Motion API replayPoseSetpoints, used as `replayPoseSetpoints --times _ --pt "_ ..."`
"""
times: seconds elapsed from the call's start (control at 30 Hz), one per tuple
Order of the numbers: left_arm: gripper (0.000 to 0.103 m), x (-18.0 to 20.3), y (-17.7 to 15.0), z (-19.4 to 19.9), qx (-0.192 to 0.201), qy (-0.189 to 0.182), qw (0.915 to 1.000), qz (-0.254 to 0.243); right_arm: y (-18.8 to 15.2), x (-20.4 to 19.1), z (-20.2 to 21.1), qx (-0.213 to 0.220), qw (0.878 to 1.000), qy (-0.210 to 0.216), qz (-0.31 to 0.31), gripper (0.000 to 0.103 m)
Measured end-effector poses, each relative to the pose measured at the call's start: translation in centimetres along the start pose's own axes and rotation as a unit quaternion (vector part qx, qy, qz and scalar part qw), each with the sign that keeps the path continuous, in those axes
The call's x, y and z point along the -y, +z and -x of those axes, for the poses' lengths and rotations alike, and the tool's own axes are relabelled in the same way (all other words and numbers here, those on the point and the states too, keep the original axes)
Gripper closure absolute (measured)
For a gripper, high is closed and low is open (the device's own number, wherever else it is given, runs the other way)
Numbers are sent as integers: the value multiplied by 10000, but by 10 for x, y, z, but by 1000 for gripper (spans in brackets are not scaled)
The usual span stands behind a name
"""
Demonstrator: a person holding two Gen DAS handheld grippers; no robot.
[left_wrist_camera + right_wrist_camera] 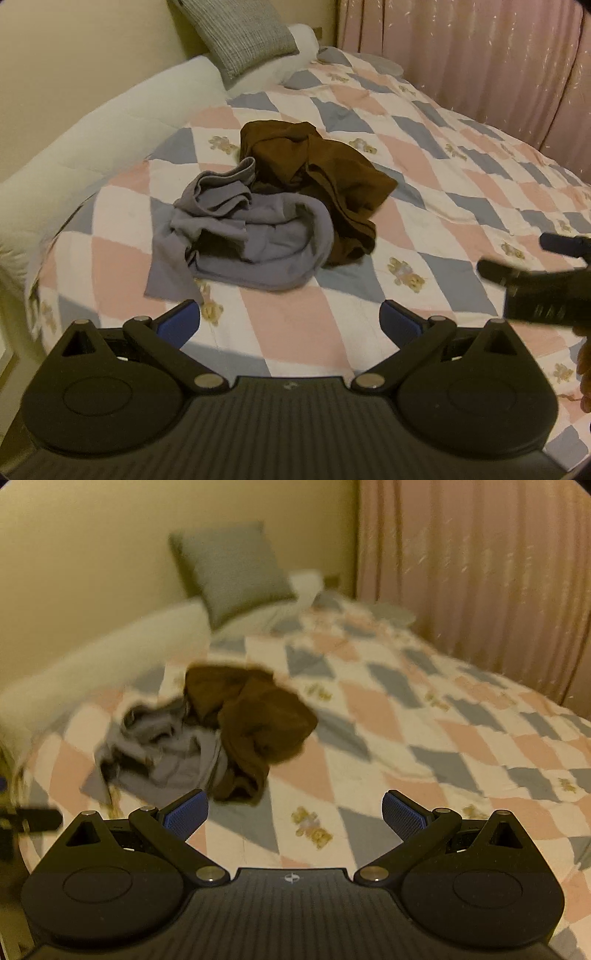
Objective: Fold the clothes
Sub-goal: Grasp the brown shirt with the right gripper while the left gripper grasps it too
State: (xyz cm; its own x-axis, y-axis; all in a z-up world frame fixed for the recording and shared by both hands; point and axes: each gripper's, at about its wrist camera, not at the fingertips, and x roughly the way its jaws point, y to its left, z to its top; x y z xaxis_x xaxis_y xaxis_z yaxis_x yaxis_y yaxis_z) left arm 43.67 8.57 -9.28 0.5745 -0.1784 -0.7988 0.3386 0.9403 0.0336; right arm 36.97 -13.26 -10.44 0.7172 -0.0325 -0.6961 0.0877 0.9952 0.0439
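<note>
Two garments sit crumpled mid-bed: the grey garment (243,236) nearer, the brown garment (314,177) touching it behind and draped partly over. There's the risk: grab the overlap and both lift together. Left tongs (290,325) gape wide, empty, just short of the grey hem; right tongs (295,814) likewise spread, holding nothing, over the quilt (424,192).

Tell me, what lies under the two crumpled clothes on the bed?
The grey garment and brown garment rest on the patchwork quilt. Anything beneath the heap itself is covered.
</note>
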Motion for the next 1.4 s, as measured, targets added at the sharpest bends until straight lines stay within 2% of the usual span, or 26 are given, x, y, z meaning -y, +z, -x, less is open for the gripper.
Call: replayPoseSetpoints --times 0.07,0.13,0.3,0.4,0.47,0.5,0.53,0.57,0.67,0.77,0.83,0.93,1.03,1.1,1.13,1.17,1.2,1.23,1.27,1.3,1.4 --pt "1 -15 14 -21 108 -109 9998 -97 4 -13 -25 -228 9995 -6 227 0" --pt "1 -28 30 -41 231 -199 9993 -216 11 -21 -50 -281 9994 30 216 0" --pt "1 -49 77 -93 383 -129 9976 -568 43 -22 -107 -345 9977 415 -407 7" --pt "1 -58 103 -128 507 -197 9953 -804 67 -18 -141 -322 9927 756 -886 14" --pt "5 -64 119 -151 588 -245 9934 -950 84 -14 -166 -322 9850 1126 -1269 28" --pt "8 -67 127 -162 628 -268 9924 -1023 94 -13 -181 -373 9792 1356 -1466 30" --pt "18 -70 135 -173 667 -291 9913 -1096 101 -12 -196 -450 9733 1515 -1663 33" --pt "33 -70 141 -182 697 -315 9901 -1173 107 -10 -211 -532 9676 1619 -1862 35" --pt "49 -74 160 -219 630 -380 9873 -1411 121 -9 -252 -708 9476 1964 -2416 40" --pt "51 -80 174 -250 591 -488 9866 -1439 131 -12 -293 -991 9334 2063 -2763 48" --pt "47 -84 183 -269 543 -624 9869 -1382 136 -15 -319 -1222 9279 1965 -2925 48" --pt "40 -88 196 -295 486 -781 9877 -1265 135 -14 -351 -1523 9115 1991 -3260 48" --pt "39 -91 206 -317 252 -1192 9882 -932 131 -14 -375 -1820 9038 1784 -3439 50" --pt "44 -89 209 -331 74 -1377 9873 -785 125 -15 -386 -1937 9005 1690 -3508 50" --pt "58 -86 207 -333 41 -1438 9865 -779 122 -15 -387 -1901 8996 1720 -3535 51" --pt "78 -83 206 -335 8 -1500 9857 -772 120 -14 -386 -1847 9002 1721 -3547 66" --pt "80 -79 205 -336 -2 -1560 9848 -768 118 -12 -384 -1777 9003 1729 -3576 80" --pt "86 -76 203 -327 167 -1618 9835 -788 115 -8 -380 -1671 8955 1862 -3681 99" --pt "89 -71 198 -313 353 -1703 9813 -821 109 -1 -372 -1521 8871 2002 -3871 99" --pt "89 -64 194 -299 533 -1759 9787 -916 106 5 -363 -1404 8857 2004 -3945 99" --pt "91 -31 173 -250 951 -1928 9661 -1431 93 26 -320 -902 8904 2006 -3986 100"
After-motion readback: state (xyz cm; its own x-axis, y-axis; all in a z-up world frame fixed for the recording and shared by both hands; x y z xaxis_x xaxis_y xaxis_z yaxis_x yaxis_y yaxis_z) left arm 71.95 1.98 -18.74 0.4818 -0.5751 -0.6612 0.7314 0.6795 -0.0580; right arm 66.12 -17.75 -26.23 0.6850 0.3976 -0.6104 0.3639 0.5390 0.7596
